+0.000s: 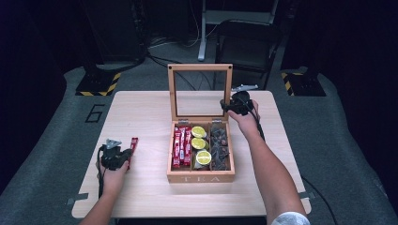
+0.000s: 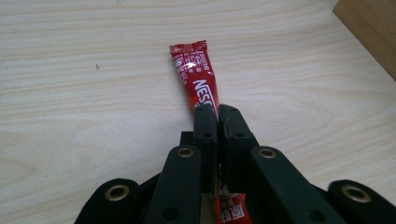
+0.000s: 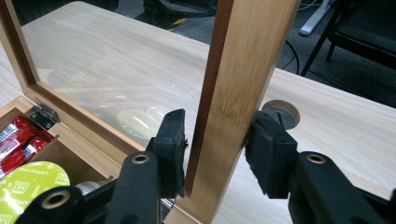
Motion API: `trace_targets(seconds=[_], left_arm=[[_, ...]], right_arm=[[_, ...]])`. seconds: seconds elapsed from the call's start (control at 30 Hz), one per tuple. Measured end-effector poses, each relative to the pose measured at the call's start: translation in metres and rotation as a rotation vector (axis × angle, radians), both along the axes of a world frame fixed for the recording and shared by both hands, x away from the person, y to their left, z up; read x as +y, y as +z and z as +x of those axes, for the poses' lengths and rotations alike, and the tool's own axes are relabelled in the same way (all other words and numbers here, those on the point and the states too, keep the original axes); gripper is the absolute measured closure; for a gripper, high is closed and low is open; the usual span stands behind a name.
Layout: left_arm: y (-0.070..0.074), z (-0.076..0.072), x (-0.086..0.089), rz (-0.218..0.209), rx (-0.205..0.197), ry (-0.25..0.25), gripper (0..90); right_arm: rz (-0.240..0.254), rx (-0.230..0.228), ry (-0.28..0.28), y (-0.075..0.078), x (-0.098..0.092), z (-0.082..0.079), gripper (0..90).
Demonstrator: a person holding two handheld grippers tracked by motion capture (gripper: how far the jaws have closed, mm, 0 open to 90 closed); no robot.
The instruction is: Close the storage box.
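Nescafé stick sachet (image 2: 196,77), red and slim, lies flat on the pale wooden table (image 1: 141,112) to the left of the tea box (image 1: 201,177), well apart from it. Its long axis runs straight ahead from the left gripper (image 2: 217,112), whose jaws are pressed together on the sachet's near part, so most of the length sticks out beyond the tips and a short tail shows behind them. In the high view the sachet (image 1: 133,146) points away from the person, roughly parallel to the red sticks (image 1: 181,146) already filed in the box's left compartment. To join them it would have to travel rightward and keep that heading. The right gripper (image 3: 215,140) pinches the side rail of the glass-paned lid (image 1: 200,68), apparently holding it upright; the far pad's contact is hard to judge.
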State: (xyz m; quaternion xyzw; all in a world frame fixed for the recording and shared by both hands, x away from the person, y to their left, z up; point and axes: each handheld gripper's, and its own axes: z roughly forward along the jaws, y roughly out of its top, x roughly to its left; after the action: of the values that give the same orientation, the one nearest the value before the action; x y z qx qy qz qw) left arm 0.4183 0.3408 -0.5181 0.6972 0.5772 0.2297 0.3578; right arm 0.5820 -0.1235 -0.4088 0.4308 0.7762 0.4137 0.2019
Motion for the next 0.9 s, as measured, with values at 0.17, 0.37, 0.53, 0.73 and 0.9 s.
trace_targets(seconds=[0.17, 0.37, 0.53, 0.73, 0.9], left_arm=[[-0.002, 0.000, 0.001, 0.006, 0.023, -0.007, 82.3], [-0.005, 0.000, -0.002, -0.004, 0.015, 0.004, 73.0], [-0.003, -0.001, -0.002, -0.007, 0.004, 0.029, 59.5], [0.002, -0.003, -0.005, -0.035, 0.005, 0.028, 47.0], [0.010, -0.003, -0.012, -0.035, -0.002, 0.008, 44.1]], right_arm=[[0.002, 0.000, 0.000, 0.000, 0.000, 0.000, 57.9], [0.012, 0.008, 0.000, 0.000, -0.001, 0.000, 58.9], [0.014, 0.012, -0.002, 0.000, -0.001, 0.000, 59.4], [0.013, 0.020, 0.007, 0.002, -0.004, -0.001, 62.1], [0.017, 0.018, 0.006, 0.003, -0.004, -0.002, 62.9]])
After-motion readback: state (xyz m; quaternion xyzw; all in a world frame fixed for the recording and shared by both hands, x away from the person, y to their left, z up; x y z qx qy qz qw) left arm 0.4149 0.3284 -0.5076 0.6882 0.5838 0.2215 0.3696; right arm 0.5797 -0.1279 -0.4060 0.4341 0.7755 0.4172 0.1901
